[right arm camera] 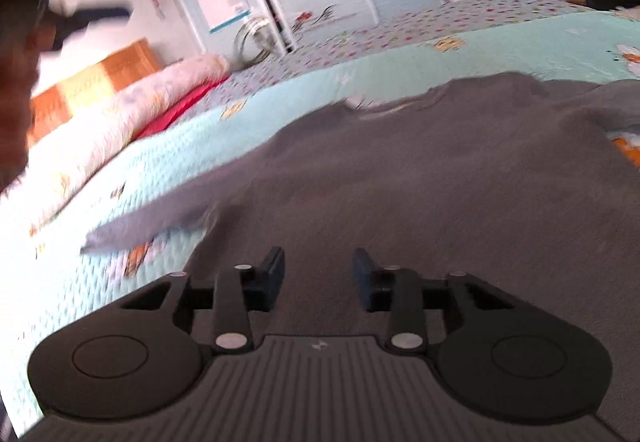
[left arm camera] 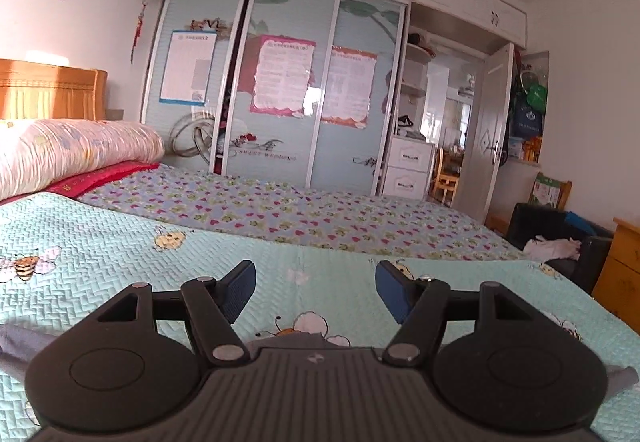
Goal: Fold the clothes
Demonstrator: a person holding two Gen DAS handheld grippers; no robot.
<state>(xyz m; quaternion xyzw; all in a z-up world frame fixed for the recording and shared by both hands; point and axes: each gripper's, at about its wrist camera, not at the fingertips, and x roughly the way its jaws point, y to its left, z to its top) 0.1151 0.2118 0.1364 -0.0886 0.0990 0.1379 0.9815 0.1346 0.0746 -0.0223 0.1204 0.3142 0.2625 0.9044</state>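
While the grey shirt (right arm camera: 420, 170) lies spread flat on the bed (right arm camera: 280, 90), sleeve toward 9 o'clock | left tool (left arm camera: 315, 284) released, empty | right tool (right arm camera: 318, 274) released above shirt | risk: pinching quilt with fabric.

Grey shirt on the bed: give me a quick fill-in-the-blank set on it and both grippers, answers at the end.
1. The grey shirt lies spread on a quilt whose colour is ____.
2. The right gripper hovers over the shirt with its jaws ____.
3. The left gripper holds ____ between its fingers.
4. The insects printed on the quilt are ____.

Missing words: mint green; open; nothing; bees
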